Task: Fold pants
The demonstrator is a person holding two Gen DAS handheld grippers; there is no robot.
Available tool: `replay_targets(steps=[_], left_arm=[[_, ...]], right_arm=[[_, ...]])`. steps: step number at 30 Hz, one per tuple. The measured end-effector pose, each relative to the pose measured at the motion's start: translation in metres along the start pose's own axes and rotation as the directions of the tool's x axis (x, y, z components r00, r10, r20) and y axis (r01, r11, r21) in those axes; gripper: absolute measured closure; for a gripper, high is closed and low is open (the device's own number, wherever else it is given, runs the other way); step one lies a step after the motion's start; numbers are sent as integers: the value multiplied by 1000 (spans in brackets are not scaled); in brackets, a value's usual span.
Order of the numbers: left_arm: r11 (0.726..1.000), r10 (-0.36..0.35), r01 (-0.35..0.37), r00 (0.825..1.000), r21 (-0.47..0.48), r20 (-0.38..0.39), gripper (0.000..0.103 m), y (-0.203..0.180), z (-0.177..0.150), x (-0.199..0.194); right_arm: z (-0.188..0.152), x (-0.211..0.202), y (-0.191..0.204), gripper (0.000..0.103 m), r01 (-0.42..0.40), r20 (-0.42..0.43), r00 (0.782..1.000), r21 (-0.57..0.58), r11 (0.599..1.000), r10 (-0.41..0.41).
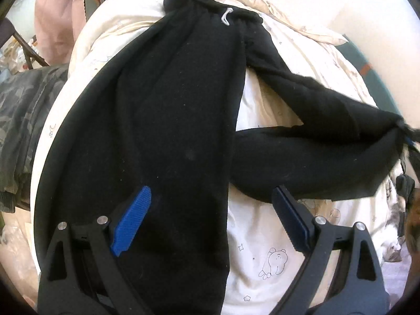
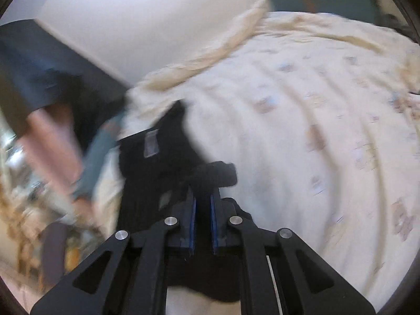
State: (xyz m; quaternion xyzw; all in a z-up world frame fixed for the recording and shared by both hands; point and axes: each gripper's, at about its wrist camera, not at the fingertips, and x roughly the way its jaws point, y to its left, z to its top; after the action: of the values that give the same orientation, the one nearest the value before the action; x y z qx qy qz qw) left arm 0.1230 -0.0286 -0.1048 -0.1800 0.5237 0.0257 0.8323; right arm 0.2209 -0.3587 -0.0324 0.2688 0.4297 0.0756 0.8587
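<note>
Pants (image 1: 147, 120): one pair, black fleecy knit with white drawstring (image 1: 226, 17), spread on the bed; two legs, one flat, one lifted sideways.
Bed (image 1: 265, 236): cream quilt, soft and rumpled, printed with small cartoon figures.
Left claw (image 1: 210, 210): spread wide over the flat leg, ribbed blue pads bare.
Right claw (image 2: 202, 199): narrow, pinching a bunched cuff.

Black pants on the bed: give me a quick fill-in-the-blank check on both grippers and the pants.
1. The right gripper is shut on the ____ fabric of the pants.
2. The left gripper is ____, its pads apart above one pant leg.
3. The drawstring at the waistband is ____ in colour.
4. The pants lie on a cream ____ printed with small cartoon animals.

Missing words: black; open; white; bedcover
</note>
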Motion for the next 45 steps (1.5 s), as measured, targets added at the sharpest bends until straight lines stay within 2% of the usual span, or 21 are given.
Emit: replay_targets(steps=[4,7,9,12,14,16,20,21,22,23,24,26,27,29,31,32,35,36,38,41,45], left_arm=[[1000,14,-13,1000,14,-25,11,-4,-3,10],[998,29,-26,998,61,-51,11,-13,-6,16],[994,39,-31,997,107,-71,11,-21,-8,22],[980,45,-23,993,198,-107,11,-39,-10,36],[932,91,-30,984,362,-153,11,-65,-14,59],[840,180,-69,971,539,-157,11,-94,-21,81],[701,223,-78,968,709,-113,12,-136,-31,108],[666,236,-69,964,742,-122,21,-146,-33,119],[649,235,-47,962,759,-141,30,-151,-34,126],[644,228,-18,959,765,-169,53,-155,-34,131],[645,215,22,954,764,-208,72,-158,-34,133],[655,195,39,956,755,-218,95,-161,-32,123],[667,179,46,959,743,-220,96,-161,-31,113],[730,117,106,954,675,-276,97,-153,-27,91],[807,6,199,938,556,-345,97,-140,-26,55],[822,-52,256,923,509,-382,97,-135,-30,34],[801,-151,369,886,472,-437,97,-133,-57,-20],[798,-179,407,865,445,-470,97,-132,-68,-34],[786,-235,492,798,374,-556,97,-131,-97,-55],[766,-268,557,730,321,-628,97,-130,-123,-70],[773,-203,537,715,338,-669,96,-123,-150,-68]], right_arm=[[-8,70,-24,88,109,-193,976,8,994,-105],[-22,75,-36,69,99,-236,968,24,995,-91],[-34,64,-35,29,52,-243,969,37,998,-41],[-47,33,-35,27,62,-205,977,62,996,-48],[-57,11,-41,27,56,-187,982,108,993,-35],[-76,-15,-52,27,53,-174,984,143,988,-28],[-105,-37,-76,27,97,-198,979,192,977,-58],[-109,-38,-82,27,112,-205,976,208,972,-69],[-111,-40,-88,27,108,-207,977,233,966,-59],[-110,-40,-91,27,98,-206,978,248,964,-46],[-109,-42,-96,27,79,-199,980,270,959,-25],[-105,-46,-97,27,80,-178,983,269,960,-32],[-104,-48,-98,27,82,-170,985,266,960,-37],[-104,-52,-98,27,65,-158,987,275,959,-22],[-105,-52,-99,27,54,-161,987,282,958,-8],[-106,-53,-99,27,53,-160,987,286,957,-7],[-108,-63,-102,27,43,-135,991,306,951,-1],[-109,-68,-104,27,44,-120,993,312,949,-7],[-112,-74,-106,27,47,-114,993,320,946,-11],[-118,-80,-107,27,45,-116,993,331,943,-7],[-123,-83,-105,26,46,-122,993,327,944,-6]])
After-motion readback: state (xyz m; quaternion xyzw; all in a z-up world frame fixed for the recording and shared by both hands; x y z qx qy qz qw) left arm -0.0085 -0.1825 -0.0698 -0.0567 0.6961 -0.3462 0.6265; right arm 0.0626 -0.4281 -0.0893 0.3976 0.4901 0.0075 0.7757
